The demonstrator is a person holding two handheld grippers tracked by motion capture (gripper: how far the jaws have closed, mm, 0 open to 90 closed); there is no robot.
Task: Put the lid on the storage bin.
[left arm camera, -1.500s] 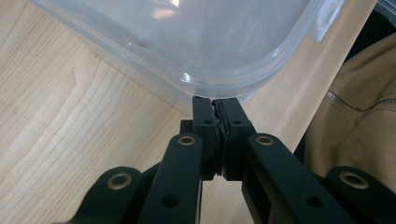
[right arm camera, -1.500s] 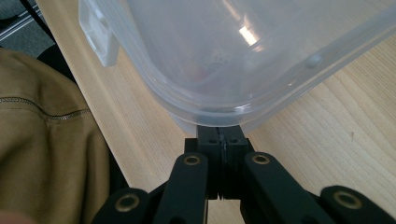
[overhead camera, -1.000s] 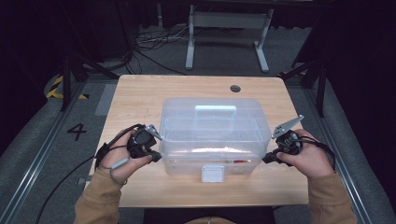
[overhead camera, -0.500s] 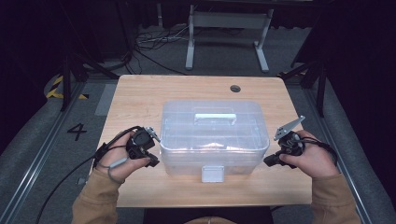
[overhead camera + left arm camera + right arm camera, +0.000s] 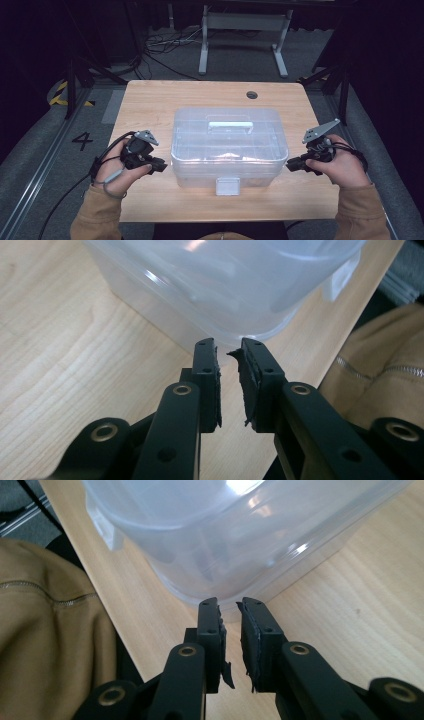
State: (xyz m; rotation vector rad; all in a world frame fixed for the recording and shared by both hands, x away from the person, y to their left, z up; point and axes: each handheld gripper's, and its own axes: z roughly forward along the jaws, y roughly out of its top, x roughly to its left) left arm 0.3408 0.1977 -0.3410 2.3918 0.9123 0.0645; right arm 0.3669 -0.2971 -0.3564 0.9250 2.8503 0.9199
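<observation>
The clear box's (image 5: 229, 150) contents blur behind its frosted walls.

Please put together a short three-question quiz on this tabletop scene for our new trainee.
1. True or false: the clear plastic storage box with a lid handle stands on the light wooden table.
2. What lies between the pads of the left gripper? A) the box's rim B) nothing C) a cable
3. On which side of the box does the white front latch sit, near or far from the person?

Key
1. True.
2. B: a slim gap, nothing in it; its jaws have just been opening, as have those of the right gripper.
3. The near side.
</observation>
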